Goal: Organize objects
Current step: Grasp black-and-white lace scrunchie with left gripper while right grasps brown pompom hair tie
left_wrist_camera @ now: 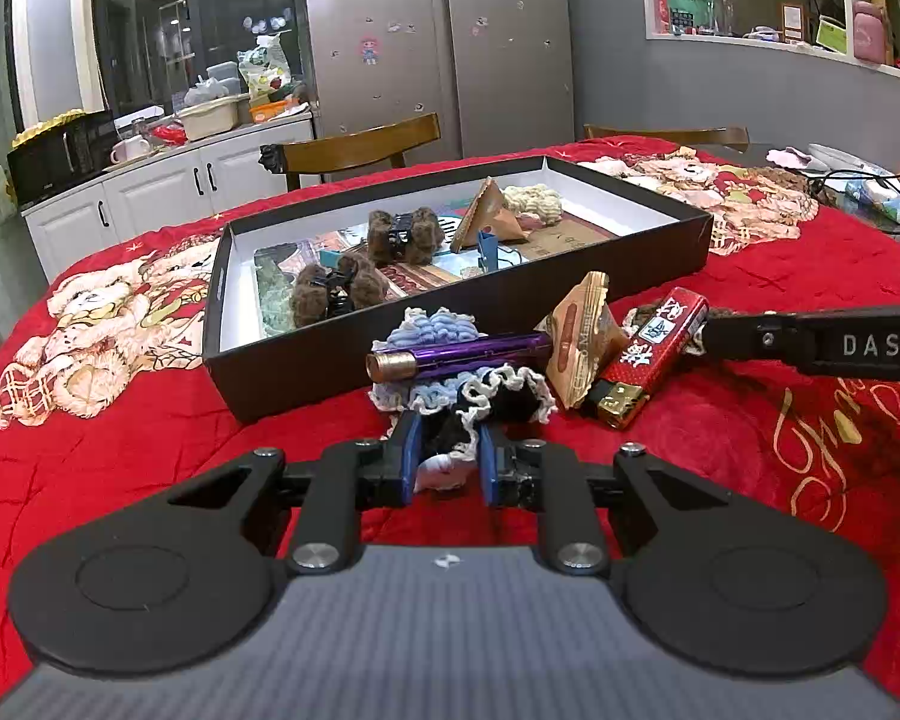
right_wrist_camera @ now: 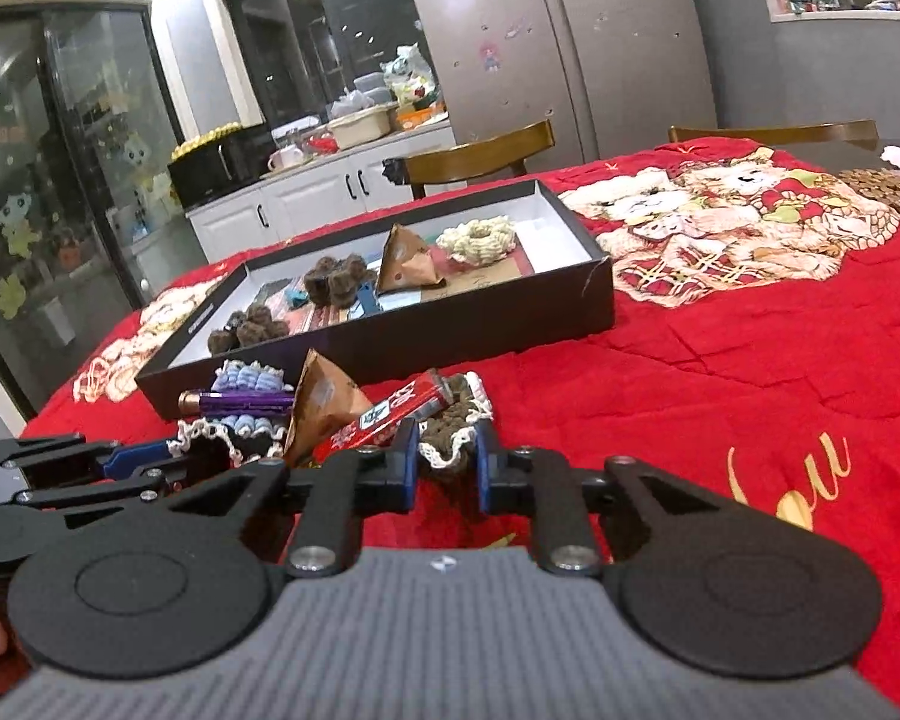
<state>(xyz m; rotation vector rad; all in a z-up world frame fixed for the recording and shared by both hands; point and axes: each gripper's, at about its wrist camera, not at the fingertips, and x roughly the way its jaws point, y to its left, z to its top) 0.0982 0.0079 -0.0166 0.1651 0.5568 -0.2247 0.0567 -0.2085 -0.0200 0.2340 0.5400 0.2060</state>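
Left gripper [left_wrist_camera: 449,450] is clamped on a black scrunchie [left_wrist_camera: 498,405], right gripper [right_wrist_camera: 447,456] pinches a brown scrunchie [right_wrist_camera: 456,420]. Just past them the box [left_wrist_camera: 306,372] holds fuzzy clips [left_wrist_camera: 399,234], a cream scrunchie [left_wrist_camera: 534,199] and a paper packet [left_wrist_camera: 489,213]. All on a red blanket [left_wrist_camera: 120,432], fridge [left_wrist_camera: 438,42] behind.
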